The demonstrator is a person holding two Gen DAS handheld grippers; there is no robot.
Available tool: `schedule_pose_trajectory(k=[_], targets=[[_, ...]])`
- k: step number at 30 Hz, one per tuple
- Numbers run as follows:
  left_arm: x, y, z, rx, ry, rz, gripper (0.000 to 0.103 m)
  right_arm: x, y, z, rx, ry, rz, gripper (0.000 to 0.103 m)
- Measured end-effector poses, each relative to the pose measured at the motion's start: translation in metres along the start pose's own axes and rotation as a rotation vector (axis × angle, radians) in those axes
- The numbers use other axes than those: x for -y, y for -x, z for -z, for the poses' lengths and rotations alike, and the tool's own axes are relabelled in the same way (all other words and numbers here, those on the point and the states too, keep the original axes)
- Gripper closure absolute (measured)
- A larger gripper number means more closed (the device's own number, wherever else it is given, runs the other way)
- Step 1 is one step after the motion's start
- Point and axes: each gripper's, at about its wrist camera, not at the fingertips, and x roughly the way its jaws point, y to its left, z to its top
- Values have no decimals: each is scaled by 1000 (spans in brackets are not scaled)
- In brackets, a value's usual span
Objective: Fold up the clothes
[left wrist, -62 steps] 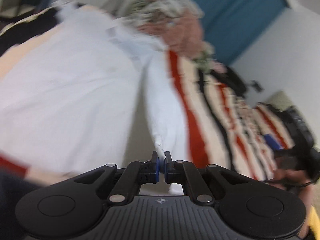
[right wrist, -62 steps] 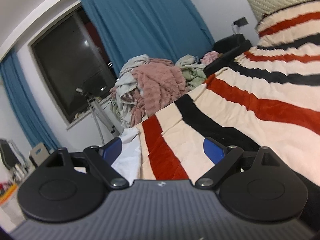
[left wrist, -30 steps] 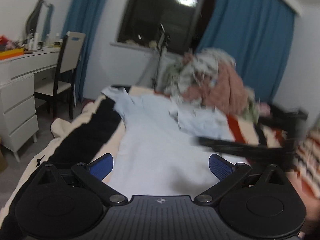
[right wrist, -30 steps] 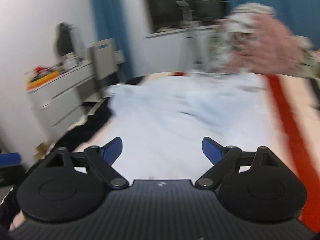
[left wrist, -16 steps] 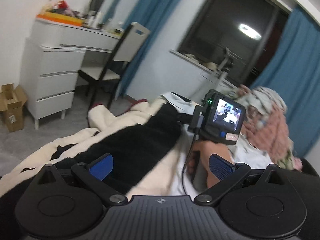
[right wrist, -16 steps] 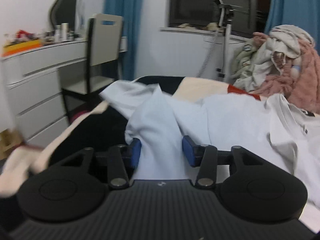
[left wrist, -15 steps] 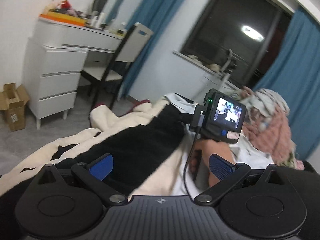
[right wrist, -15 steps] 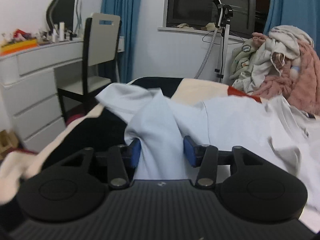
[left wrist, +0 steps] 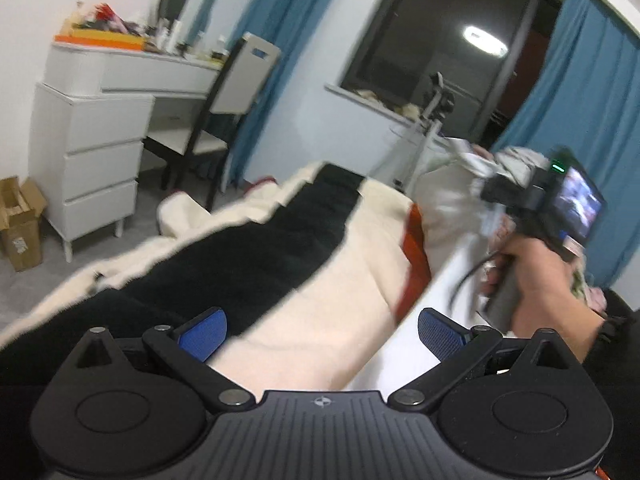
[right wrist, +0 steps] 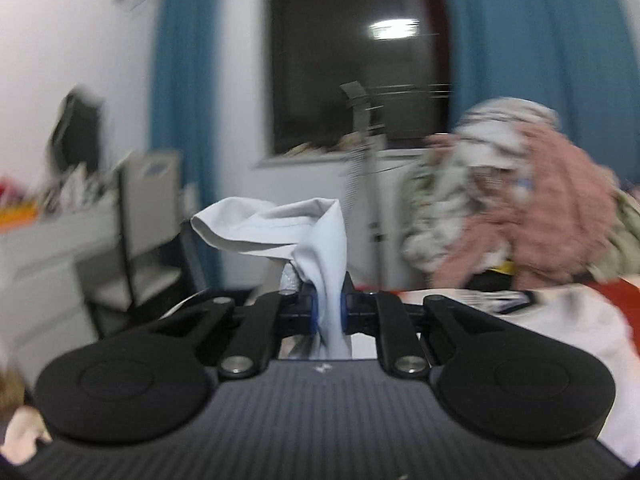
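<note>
My right gripper [right wrist: 328, 306] has a bunched fold of the pale blue shirt [right wrist: 280, 228] between its blue pads. Its jaws are closing and they pinch the cloth, which stands up above the fingers, lifted off the bed. In the left wrist view a hand [left wrist: 532, 276] carries that right gripper's body [left wrist: 552, 208] at the right, over the blurred pale shirt [left wrist: 448, 292]. My left gripper [left wrist: 322, 332] is open, low over the striped blanket [left wrist: 280, 256], with nothing between its fingers.
A white dresser [left wrist: 88, 152], a chair [left wrist: 236, 92] and a cardboard box [left wrist: 20, 220] stand to the left of the bed. A heap of pink and pale clothes [right wrist: 520, 192] lies at the far right. Beyond the bed are a dark window and blue curtains.
The right jaws have gone from wide open to pinched on the pale blue shirt and have lifted and swung it right. The left gripper let the shirt go earlier and has since sunk lower, open.
</note>
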Motion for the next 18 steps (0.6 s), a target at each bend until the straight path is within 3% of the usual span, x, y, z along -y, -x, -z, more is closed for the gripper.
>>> schedule_pose_trajectory(k=[3, 5, 7, 8, 9, 10, 11, 12, 18], targets=[[14, -6, 10, -33, -75, 38, 0, 79, 3, 9, -18, -130, 116, 90], [20, -14, 16, -83, -127, 90, 0, 119, -3, 24, -85, -160, 180, 88], [23, -21, 21, -112, -133, 99, 0, 147, -16, 41, -190, -182, 176, 84], [25, -24, 23, -124, -137, 99, 0, 155, -19, 46, -227, -202, 153, 73], [27, -27, 24, -124, -141, 96, 0, 158, -20, 49, -244, -215, 132, 53], [29, -29, 25, -117, -147, 92, 0, 160, -19, 50, -255, -223, 105, 40], [32, -29, 26, -111, -157, 87, 0, 158, -17, 49, -253, -220, 74, 18], [35, -30, 27, -109, -166, 86, 0, 154, -13, 46, -242, -205, 55, 10], [47, -26, 26, -91, -200, 111, 0, 131, 37, 17, -207, -134, -2, 11]])
